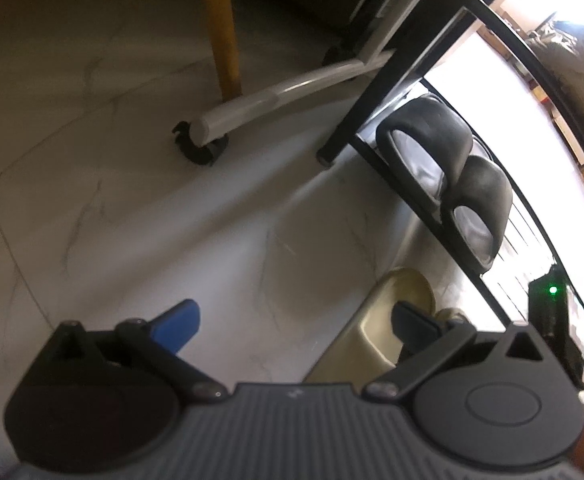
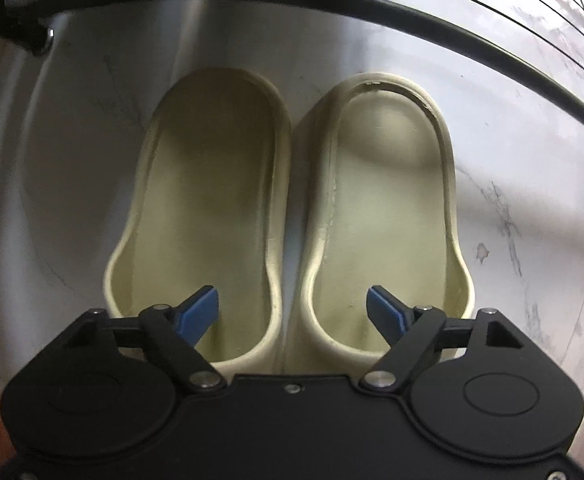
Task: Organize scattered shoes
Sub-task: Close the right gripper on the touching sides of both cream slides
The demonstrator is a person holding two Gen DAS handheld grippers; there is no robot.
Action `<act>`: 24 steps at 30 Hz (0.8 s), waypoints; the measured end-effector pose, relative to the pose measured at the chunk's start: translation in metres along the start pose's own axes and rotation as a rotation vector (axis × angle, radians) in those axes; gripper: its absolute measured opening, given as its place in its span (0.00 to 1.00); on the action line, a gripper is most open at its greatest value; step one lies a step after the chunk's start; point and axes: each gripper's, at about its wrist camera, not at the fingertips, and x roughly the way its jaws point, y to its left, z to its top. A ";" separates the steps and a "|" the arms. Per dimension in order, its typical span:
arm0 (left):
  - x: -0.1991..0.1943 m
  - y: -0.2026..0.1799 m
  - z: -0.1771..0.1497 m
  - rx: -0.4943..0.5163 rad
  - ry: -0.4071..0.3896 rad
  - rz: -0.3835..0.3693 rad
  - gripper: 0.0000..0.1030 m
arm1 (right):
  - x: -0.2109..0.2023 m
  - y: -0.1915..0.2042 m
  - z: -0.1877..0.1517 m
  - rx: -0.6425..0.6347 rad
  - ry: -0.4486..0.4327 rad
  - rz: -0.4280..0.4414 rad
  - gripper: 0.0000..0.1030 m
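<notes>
Cream foam slides, two of them, sit side by side on the pale marble-look floor tile (image 2: 532, 160), touching along their inner edges, just in front of the black shoe rack (image 2: 492, 46). I have the right gripper (image 2: 292, 312) pointing straight down over their near ends, one blue-padded finger inside the left slide (image 2: 207, 184) and the other inside the right slide (image 2: 388, 192), so the two inner walls stand between the jaws. The jaws are apart and I see no pad pressing yet, so nothing is held. To do this pinch well, I judge I should sink both fingers evenly, keep the seam between the slides centred, and close on both inner walls together so neither shoe slips free or twists. Both slides run lengthways away from me, their rounded far ends toward the rack rail, long axes parallel; which end is heel I cannot tell. Over on the left wrist view, the left gripper (image 1: 296, 326) hangs open and empty over the floor, and a black pair of slippers (image 1: 448, 176) already rests on the rack shelf.
</notes>
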 end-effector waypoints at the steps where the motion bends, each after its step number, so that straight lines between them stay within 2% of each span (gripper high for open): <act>1: 0.001 0.000 0.002 0.005 0.002 -0.002 0.99 | 0.000 0.001 0.001 -0.010 0.007 0.011 0.69; 4: 0.003 0.001 0.004 0.014 0.009 -0.007 0.99 | -0.002 0.002 0.002 -0.046 0.019 0.023 0.59; 11: 0.006 0.000 0.002 0.012 0.020 -0.012 0.99 | -0.012 0.001 -0.003 -0.096 0.001 0.010 0.21; 14: 0.006 0.001 0.003 0.018 0.024 -0.012 0.99 | -0.014 -0.002 -0.005 -0.093 -0.008 0.003 0.21; 18: 0.006 0.001 0.002 0.016 0.029 -0.014 0.99 | -0.013 -0.002 -0.006 -0.097 0.027 0.011 0.32; 22: 0.006 0.001 0.001 0.019 0.032 -0.015 0.99 | -0.012 0.003 -0.008 -0.152 0.038 -0.014 0.32; 24: 0.007 0.001 0.001 0.020 0.034 -0.015 0.99 | -0.011 0.004 -0.008 -0.162 0.037 -0.032 0.26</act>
